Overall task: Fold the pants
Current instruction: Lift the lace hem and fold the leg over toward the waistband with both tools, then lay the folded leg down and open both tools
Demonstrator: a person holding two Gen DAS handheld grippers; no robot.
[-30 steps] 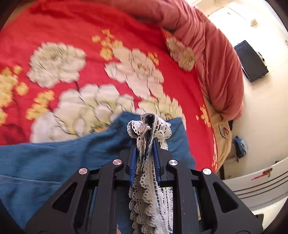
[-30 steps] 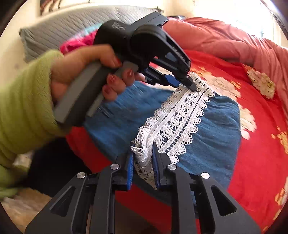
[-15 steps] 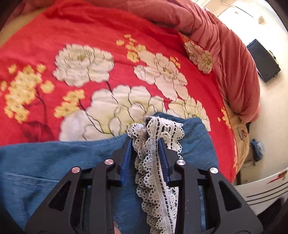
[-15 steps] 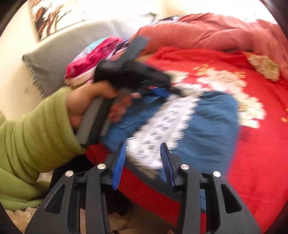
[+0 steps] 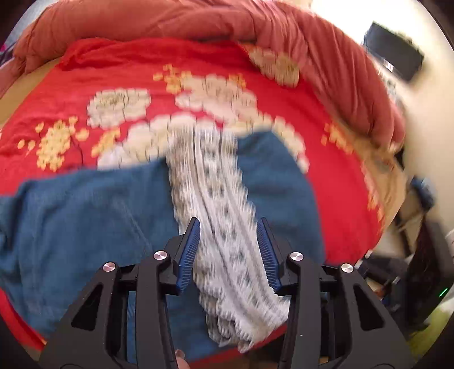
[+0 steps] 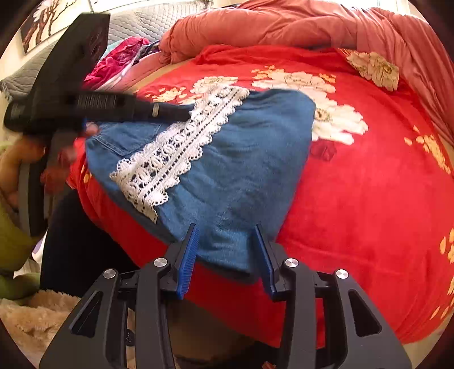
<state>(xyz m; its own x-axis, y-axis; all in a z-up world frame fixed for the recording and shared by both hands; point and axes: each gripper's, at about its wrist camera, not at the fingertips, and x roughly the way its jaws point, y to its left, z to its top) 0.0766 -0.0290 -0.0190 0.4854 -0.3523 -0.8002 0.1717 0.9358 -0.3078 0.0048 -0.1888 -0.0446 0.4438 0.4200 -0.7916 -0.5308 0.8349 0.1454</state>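
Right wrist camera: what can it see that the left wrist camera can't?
Only the right wrist view shows the quilted grey pillow, the pink clothes pile, the fluffy cream rug and the left gripper from outside. Only the left wrist view shows the black flat screen by the wall. Both show the folded blue denim pants with white lace trim on the red flowered blanket, plus the rumpled pink quilt.

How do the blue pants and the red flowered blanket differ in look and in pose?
The blue pants are plain denim with a white lace strip; the red blanket has a white and yellow flower print. The pants lie folded in a small pile; the blanket is spread wide under them. The pants reach over the bed's near edge. Both lie loose, gripped by neither gripper.
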